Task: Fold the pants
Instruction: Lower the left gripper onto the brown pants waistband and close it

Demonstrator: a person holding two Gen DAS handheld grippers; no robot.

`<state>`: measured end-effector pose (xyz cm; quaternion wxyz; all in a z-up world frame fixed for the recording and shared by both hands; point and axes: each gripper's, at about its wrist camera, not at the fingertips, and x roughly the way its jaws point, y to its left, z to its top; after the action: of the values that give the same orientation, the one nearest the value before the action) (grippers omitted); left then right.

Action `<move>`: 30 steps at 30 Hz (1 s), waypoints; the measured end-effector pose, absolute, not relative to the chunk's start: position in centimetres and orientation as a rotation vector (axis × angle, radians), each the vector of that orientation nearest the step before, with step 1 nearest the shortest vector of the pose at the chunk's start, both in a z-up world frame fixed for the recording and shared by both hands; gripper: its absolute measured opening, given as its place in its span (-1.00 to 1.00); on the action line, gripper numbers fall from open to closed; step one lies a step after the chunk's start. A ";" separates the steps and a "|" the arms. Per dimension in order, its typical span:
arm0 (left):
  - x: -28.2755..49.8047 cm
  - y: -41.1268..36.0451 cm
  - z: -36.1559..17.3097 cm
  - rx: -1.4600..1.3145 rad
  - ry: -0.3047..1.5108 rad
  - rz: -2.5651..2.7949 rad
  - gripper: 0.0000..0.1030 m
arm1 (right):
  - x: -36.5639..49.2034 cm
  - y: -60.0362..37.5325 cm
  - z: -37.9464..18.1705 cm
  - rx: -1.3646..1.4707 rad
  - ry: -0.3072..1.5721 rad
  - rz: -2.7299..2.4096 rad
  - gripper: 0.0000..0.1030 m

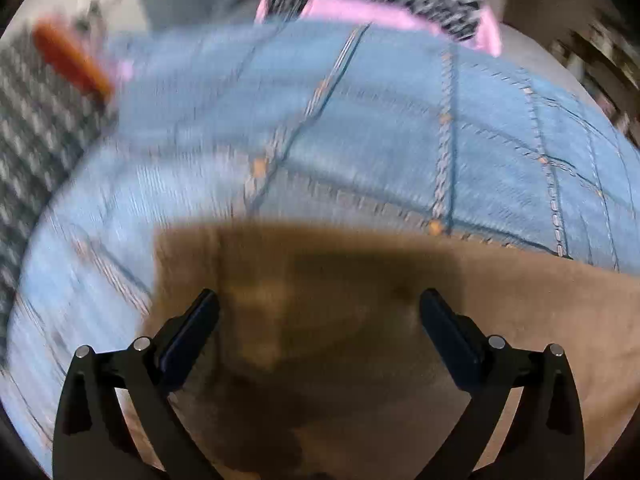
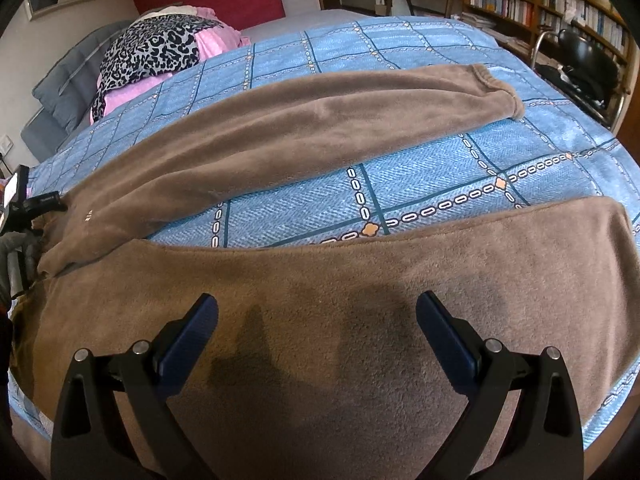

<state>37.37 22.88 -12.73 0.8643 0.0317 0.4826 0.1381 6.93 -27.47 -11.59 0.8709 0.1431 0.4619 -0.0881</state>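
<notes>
Brown fleece pants (image 2: pixel 280 128), legs splayed

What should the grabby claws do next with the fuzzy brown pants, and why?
Probably lower the right gripper and pinch the near leg of the brown pants. Both it and the left gripper are open and holding nothing, and the two legs lie spread apart on the blue blanket, so one leg likely needs lifting over the other.

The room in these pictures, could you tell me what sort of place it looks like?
Most likely a bedroom at home. The brown pants lie spread on a bed with a blue patterned bedspread, more clothes are piled near its head, and full bookshelves line the far wall.
</notes>
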 end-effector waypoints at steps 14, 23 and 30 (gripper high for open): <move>39.8 26.7 -13.2 0.132 1.021 0.224 0.96 | 8.4 -26.5 -12.1 0.282 0.988 -0.160 0.91; 41.1 26.8 -15.2 0.132 1.039 0.159 0.96 | 10.7 -27.8 -10.5 0.270 0.952 -0.156 0.91; 40.4 26.2 -14.9 0.089 1.024 0.051 0.00 | 15.5 -34.6 -8.5 0.270 0.908 -0.271 0.91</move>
<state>40.37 26.21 -14.86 0.8704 0.0424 0.4899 0.0246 15.54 -34.59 -8.51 0.8811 0.1297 0.4359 -0.1300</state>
